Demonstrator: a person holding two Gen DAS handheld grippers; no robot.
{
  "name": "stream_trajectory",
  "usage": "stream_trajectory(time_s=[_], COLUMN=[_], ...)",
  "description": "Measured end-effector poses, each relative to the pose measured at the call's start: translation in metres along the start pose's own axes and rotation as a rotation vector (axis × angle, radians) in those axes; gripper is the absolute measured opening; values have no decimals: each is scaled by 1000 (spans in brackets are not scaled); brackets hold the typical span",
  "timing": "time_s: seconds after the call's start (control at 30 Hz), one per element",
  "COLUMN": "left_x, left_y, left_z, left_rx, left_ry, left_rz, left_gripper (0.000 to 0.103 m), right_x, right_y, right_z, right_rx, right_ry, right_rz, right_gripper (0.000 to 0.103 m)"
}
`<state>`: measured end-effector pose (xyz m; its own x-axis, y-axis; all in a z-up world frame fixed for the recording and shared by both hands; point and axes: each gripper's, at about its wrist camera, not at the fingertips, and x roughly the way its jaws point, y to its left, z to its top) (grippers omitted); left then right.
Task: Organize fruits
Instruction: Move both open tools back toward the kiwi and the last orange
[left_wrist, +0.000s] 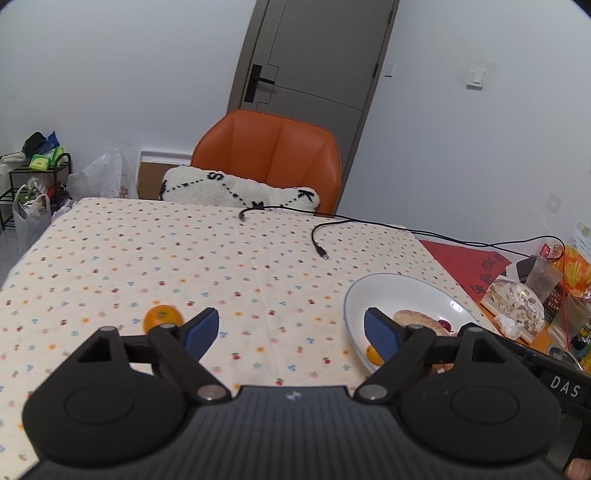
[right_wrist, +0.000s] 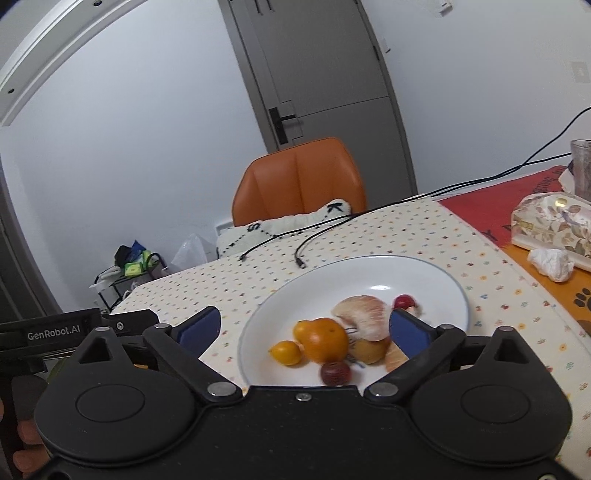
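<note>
Black cables (left_wrist: 369, 221) trail behind the plate (right_wrist: 436, 277) of fruit; both grippers' jaws apart, holding nothing

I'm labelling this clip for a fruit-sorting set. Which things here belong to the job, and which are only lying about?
Part of the job:
white plate
large orange on the plate
pomelo segment
loose orange on the tablecloth
left gripper, right gripper, both open and empty

Lying about:
black cables
tissue box
crumpled tissue
orange chair

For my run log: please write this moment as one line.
left gripper: open, empty | right gripper: open over plate | orange: on tablecloth, outside plate
</note>
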<state>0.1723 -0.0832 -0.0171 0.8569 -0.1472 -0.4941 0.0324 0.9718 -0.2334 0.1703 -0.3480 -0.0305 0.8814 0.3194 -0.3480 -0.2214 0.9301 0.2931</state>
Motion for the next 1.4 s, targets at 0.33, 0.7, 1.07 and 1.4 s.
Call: stream_trajectory(time_s=[0.33, 0.7, 1.07, 1.4], left_x=[-19, -35, -46, -42], left_y=[21, 44, 80, 93], left_z=[1, -8, -18, -26], left_rx=[9, 9, -33, -50], left_ry=[-24, 2, 19, 29], left_rz=[32, 48, 85, 63], left_gripper=[85, 85, 85, 85], right_x=[2, 0, 6, 18], right_y=[24, 46, 69, 79], right_z=[-1, -5, -12, -20], right_rx=[-30, -56, -83, -92], right_ry=[32, 67, 120, 169], right_rz=[46, 82, 135, 165], right_gripper=[103, 103, 103, 103])
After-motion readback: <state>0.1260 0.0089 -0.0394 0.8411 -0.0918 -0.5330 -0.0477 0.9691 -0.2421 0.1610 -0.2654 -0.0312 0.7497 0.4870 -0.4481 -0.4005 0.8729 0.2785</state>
